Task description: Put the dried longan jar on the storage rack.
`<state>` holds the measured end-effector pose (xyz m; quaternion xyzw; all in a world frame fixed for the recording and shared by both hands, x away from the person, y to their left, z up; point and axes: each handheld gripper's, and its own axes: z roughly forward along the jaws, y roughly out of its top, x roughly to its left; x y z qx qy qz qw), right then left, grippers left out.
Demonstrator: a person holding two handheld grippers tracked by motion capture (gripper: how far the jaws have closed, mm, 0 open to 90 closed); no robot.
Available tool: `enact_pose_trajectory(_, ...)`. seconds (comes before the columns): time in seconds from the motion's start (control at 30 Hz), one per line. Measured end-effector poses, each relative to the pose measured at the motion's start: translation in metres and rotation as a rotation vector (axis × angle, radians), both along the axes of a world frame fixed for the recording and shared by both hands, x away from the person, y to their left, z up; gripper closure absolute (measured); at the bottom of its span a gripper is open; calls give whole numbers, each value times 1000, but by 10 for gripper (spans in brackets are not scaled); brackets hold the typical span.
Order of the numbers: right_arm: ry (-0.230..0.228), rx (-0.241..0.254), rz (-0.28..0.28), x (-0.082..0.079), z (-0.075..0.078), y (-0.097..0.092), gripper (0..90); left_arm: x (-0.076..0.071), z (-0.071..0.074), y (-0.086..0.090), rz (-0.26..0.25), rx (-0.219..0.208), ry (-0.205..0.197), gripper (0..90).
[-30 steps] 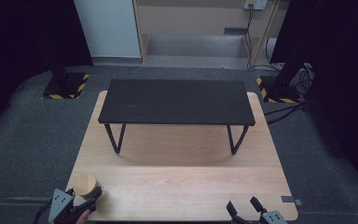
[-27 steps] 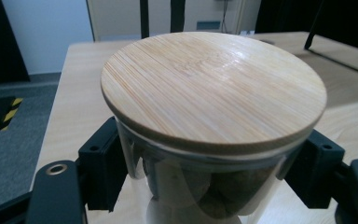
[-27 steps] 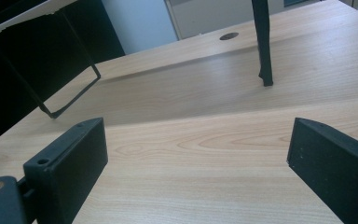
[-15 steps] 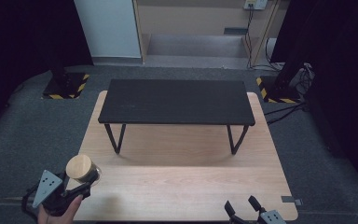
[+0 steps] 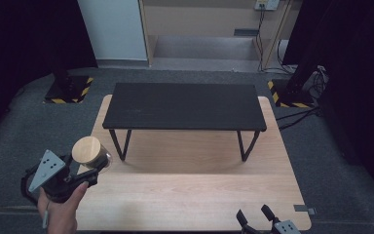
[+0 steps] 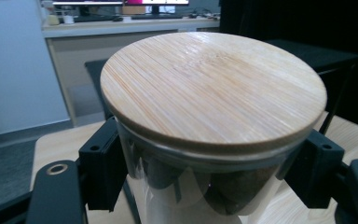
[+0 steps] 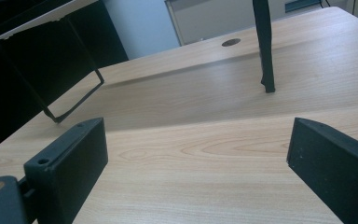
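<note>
A clear glass jar with a round bamboo lid hangs above the table's left edge, and my left gripper is shut on its glass body just under the lid. A hand holds that gripper at the lower left. In the left gripper view both black jaws press the jar's sides, and something dark shows inside the glass. My right gripper rests at the table's front edge, right of centre, open, with bare wood between its fingers.
A low black shelf on thin metal legs stands across the back half of the wooden table. One leg is ahead of the right gripper. Grey carpet surrounds the table; stands with hazard-striped bases sit at the back corners.
My left gripper has lifted the jar up off the table's front left corner and carried it slightly away from the front edge. The right gripper has stayed put.
</note>
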<state>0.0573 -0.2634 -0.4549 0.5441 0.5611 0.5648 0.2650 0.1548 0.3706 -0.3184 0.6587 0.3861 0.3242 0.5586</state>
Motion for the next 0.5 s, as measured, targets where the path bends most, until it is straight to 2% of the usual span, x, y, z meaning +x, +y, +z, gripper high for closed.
enact_pose_trajectory(0.03,0,1,-1,0,0,0,52,7,8,-1,-15,2,-5,243)
enact_pose_trajectory(0.2,0,-1,0,3,0,-2,52,27,27,-4,-44,-2,-15,243)
enact_pose_trajectory(0.23,0,-1,0,3,0,-2,52,27,27,-4,-44,-2,-15,244)
enact_pose_trajectory(0.4,-3,1,-5,5,0,-2,52,49,43,-11,-55,10,-28,244)
enact_pose_trajectory(0.5,-3,1,-6,6,1,-3,52,56,47,-12,-59,5,-34,243)
